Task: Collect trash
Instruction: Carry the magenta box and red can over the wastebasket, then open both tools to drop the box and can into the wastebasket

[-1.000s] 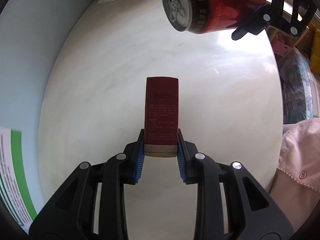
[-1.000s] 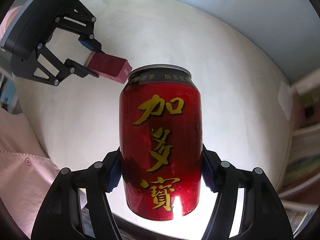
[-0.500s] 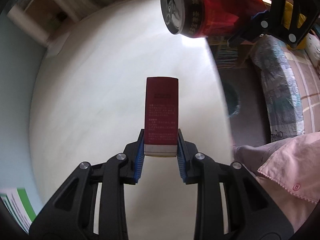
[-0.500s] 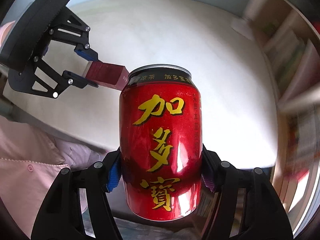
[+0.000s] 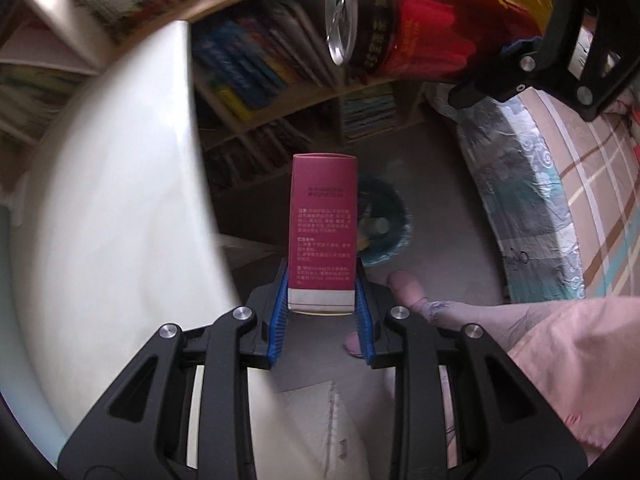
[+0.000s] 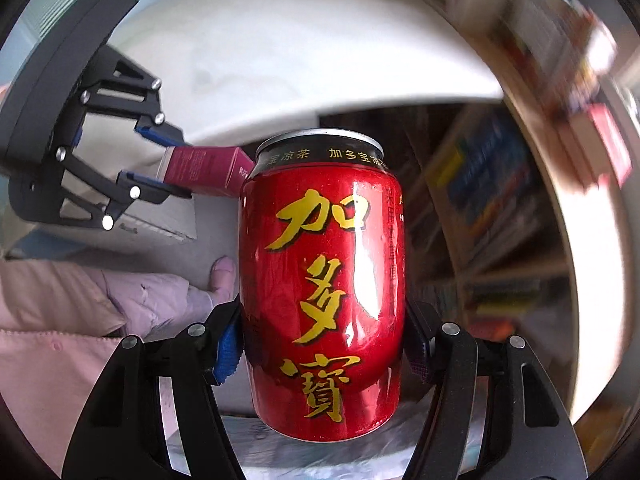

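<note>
Trash rides past the worktop [image 5: 120,220] edge: left tool [image 5: 322,300] pinching a maroon carton [image 5: 323,236], right tool [image 6: 324,354] clamping a red can [image 6: 322,280]. Next, I judge: centre over the floor bin [image 5: 390,220], then release.

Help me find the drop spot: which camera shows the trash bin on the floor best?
The left wrist view. The trash bin with its blue liner sits on the floor just behind the maroon box held in the left tongs, partly hidden by it. In the right wrist view the red can fills the middle and no bin shows.
</note>
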The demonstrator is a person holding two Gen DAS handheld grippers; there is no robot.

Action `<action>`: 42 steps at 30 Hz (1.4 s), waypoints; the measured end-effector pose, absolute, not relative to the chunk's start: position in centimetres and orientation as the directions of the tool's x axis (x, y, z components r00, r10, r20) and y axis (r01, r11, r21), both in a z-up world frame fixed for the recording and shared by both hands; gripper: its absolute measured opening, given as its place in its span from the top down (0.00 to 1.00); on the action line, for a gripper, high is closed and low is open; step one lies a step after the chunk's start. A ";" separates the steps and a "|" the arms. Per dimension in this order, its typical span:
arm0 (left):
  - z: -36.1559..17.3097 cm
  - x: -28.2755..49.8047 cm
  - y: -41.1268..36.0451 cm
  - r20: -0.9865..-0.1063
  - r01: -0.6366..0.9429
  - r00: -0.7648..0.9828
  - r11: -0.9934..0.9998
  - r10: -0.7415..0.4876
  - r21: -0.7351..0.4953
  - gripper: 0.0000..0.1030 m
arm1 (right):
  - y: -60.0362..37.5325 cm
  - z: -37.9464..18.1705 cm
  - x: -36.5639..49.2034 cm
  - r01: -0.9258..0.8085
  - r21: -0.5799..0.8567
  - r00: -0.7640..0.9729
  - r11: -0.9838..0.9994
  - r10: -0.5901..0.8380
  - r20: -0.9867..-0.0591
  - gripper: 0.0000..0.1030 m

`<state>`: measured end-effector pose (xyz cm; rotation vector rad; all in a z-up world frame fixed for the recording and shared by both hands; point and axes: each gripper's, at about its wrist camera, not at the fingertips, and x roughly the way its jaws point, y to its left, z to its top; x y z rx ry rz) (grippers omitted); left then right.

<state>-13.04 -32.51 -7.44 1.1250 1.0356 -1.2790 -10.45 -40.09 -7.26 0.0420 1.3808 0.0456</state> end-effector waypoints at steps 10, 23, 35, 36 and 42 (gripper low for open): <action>-18.2 -16.9 -37.5 -0.998 0.998 -0.036 -0.062 -0.051 -0.033 0.74 | -44.0 -19.4 -14.2 0.293 0.184 0.144 0.938 0.147 -0.979 0.36; -33.1 -17.1 -40.9 -0.997 0.999 -0.051 -0.012 0.065 -0.052 0.74 | -47.9 -33.8 -20.1 0.451 0.282 0.124 0.847 0.254 -0.959 0.36; -39.9 -16.2 -43.4 -0.992 1.000 -0.008 -0.016 0.123 -0.010 0.32 | -50.6 -39.1 -20.9 0.504 0.293 0.127 0.813 0.266 -0.956 0.27; -40.1 -16.3 -43.5 -0.992 1.000 -0.006 -0.017 0.126 -0.008 0.31 | -50.7 -39.1 -21.1 0.505 0.290 0.127 0.813 0.262 -0.957 0.26; -40.0 -16.8 -43.7 -0.993 1.000 -0.010 -0.002 0.120 -0.010 0.22 | -51.8 -38.7 -22.7 0.517 0.288 0.139 0.806 0.253 -0.957 0.26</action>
